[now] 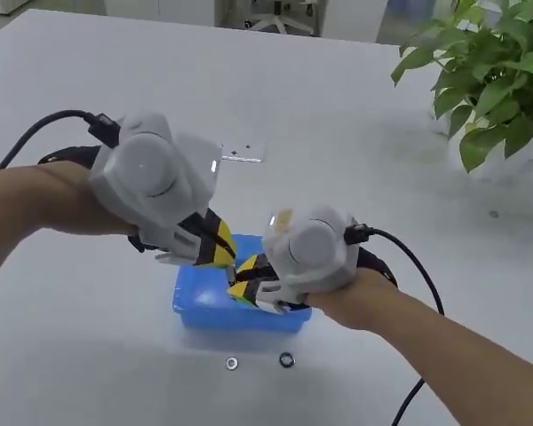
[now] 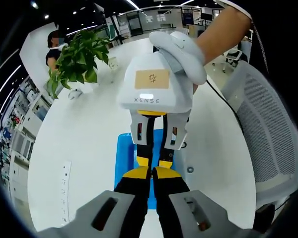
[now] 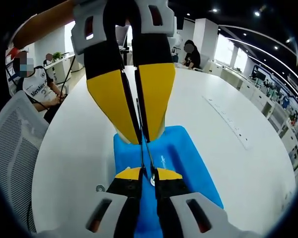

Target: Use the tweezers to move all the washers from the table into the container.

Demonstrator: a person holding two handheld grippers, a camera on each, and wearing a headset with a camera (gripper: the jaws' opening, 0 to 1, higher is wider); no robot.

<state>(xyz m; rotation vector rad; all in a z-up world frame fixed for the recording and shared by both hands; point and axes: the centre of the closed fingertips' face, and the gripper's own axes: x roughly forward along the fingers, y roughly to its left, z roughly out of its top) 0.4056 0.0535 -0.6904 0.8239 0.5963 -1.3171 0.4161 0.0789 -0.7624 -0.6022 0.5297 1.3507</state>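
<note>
the tweezers (image 3: 141, 144) hang over the container (image 3: 191, 166), a thin dark pair of legs bridging the two grippers. the left gripper (image 3: 138, 136) has its yellow jaws pressed together on one end of the tweezers. the right gripper (image 3: 149, 174) has its jaws drawn close around the other end, and they seem clamped there too. the long axis runs straight from one gripper to the other, roughly along the container's length, sloping down towards the right gripper. a small bright speck sits at that lower end. it's too small to tell whether it's a tip or a washer, so i can't tell which end is the point.

the job isn't finished. in the head view two washers (image 1: 232, 362) (image 1: 287, 359) lie on the table (image 1: 89, 337), just in front of the container's near wall and slightly apart from each other. the grippers hide what's in the container, so i can't tell how many are already in. judging by this, at least those two still need picking up and dropping in.
</note>
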